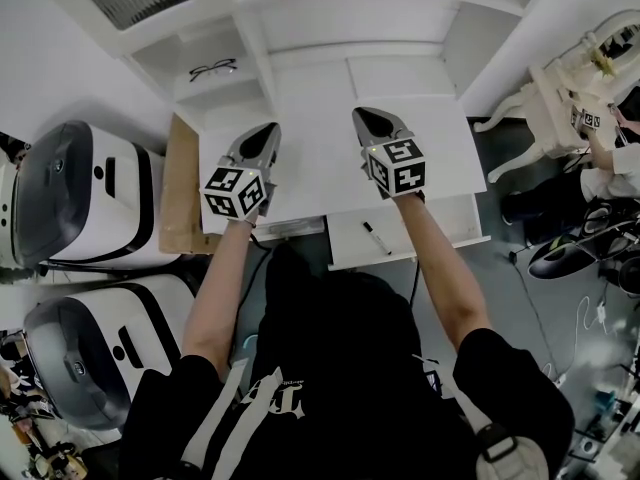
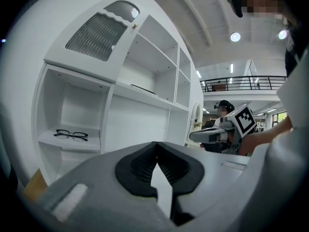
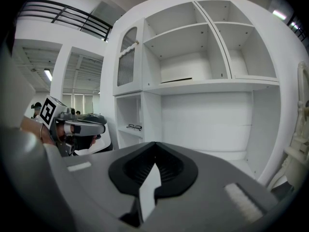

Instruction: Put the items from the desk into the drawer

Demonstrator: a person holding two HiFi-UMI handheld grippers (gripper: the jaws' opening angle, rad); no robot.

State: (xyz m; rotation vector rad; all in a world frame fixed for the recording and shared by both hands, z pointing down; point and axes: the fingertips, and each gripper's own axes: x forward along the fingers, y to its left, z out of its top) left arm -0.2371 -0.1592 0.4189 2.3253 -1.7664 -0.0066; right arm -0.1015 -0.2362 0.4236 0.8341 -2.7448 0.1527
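smooth white desk [image 1: 300, 138], boxy matte shelves. thin black-rimmed glasses [image 1: 212, 68] on left shelf, long axis sideways. slim pen [image 1: 376, 238] lies diagonal in open drawer [image 1: 440, 230]. left gripper [image 1: 268, 133], right gripper [image 1: 362, 118]: ribbed jaws pinched together, empty.

Drawer [image 1: 350, 251] partly hidden under right arm [image 1: 430, 238]; dark item [image 1: 376, 238] inside too small.

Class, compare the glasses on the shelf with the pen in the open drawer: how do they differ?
The glasses rest on a shelf behind the desk; the pen lies in the drawer at its front. The glasses are a wide two-lens frame; the pen is one slim stick. Both are dark and neither is held.
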